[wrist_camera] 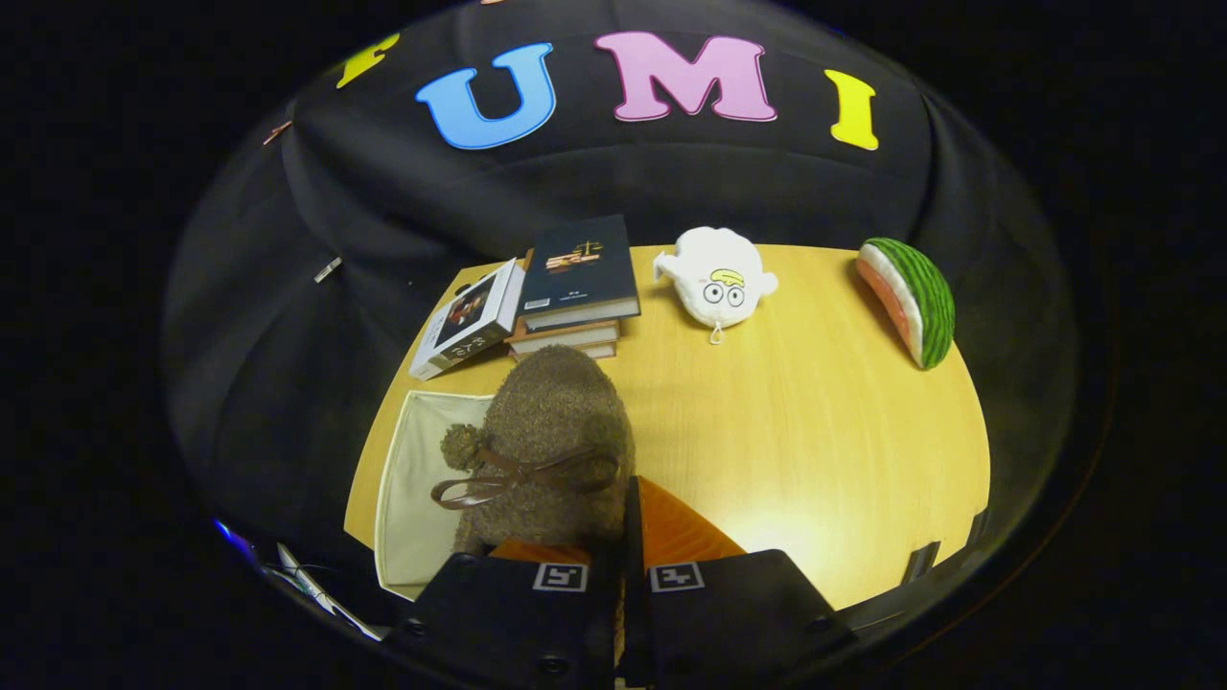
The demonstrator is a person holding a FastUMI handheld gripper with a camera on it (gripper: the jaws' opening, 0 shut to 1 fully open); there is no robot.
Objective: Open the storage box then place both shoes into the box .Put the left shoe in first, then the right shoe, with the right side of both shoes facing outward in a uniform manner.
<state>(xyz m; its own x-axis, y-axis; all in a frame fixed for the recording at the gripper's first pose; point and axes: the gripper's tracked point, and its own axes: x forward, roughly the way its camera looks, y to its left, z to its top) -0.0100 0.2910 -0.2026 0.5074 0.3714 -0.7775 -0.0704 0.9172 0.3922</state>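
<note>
A fuzzy brown shoe with a brown ribbon bow and a pom-pom hangs toe-forward from my gripper. The two fingers stand close together, shut on its heel end. Under and left of the shoe is the cream fabric storage box, open on top, at the near left corner of the wooden table. The shoe hides much of the box's inside, so I cannot tell whether another shoe lies in it.
A stack of books with one leaning book stands just beyond the box. A white plush toy lies at the far middle of the table and a watermelon-slice toy at the far right.
</note>
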